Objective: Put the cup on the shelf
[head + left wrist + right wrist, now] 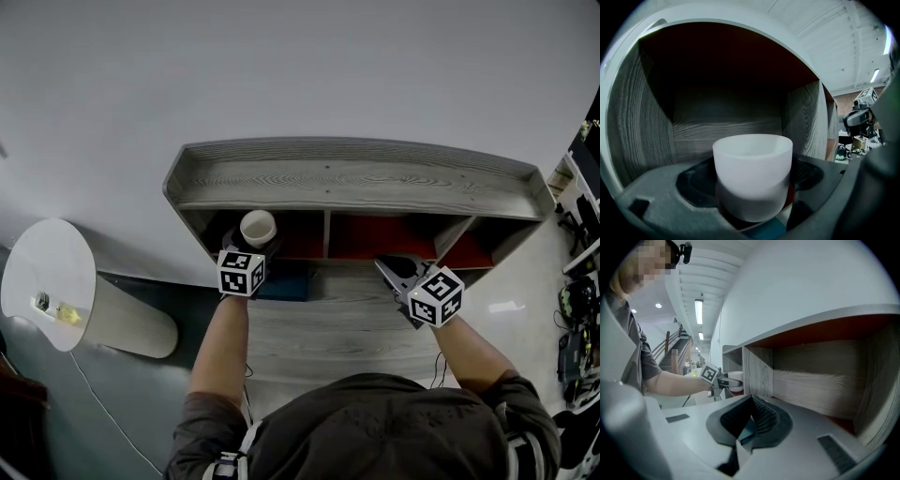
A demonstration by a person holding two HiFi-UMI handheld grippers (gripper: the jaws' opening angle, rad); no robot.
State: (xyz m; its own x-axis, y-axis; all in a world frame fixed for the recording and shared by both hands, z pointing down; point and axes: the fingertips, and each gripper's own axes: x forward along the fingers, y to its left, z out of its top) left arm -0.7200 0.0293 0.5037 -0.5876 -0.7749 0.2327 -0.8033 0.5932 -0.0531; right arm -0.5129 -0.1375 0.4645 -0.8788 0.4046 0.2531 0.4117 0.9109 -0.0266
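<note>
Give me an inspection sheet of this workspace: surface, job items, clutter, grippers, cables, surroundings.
Surface: grey wood-grain shelf, three compartments, red inside.
Job's things: white cup, upright, at the left compartment's mouth; cannot tell if it rests there.
Clutter: small yellow item on the round white table.
Grippers: left gripper shut on the cup; right gripper jaws together, empty, before the middle compartment.
Cables: thin white cable on the floor, left.
Surroundings: white wall; equipment at the right edge.

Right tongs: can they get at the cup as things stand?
Probably not cleanly. The cup sits clamped in the left tongs at the left compartment's mouth, and the divider partly screens it from the shut right tongs.
</note>
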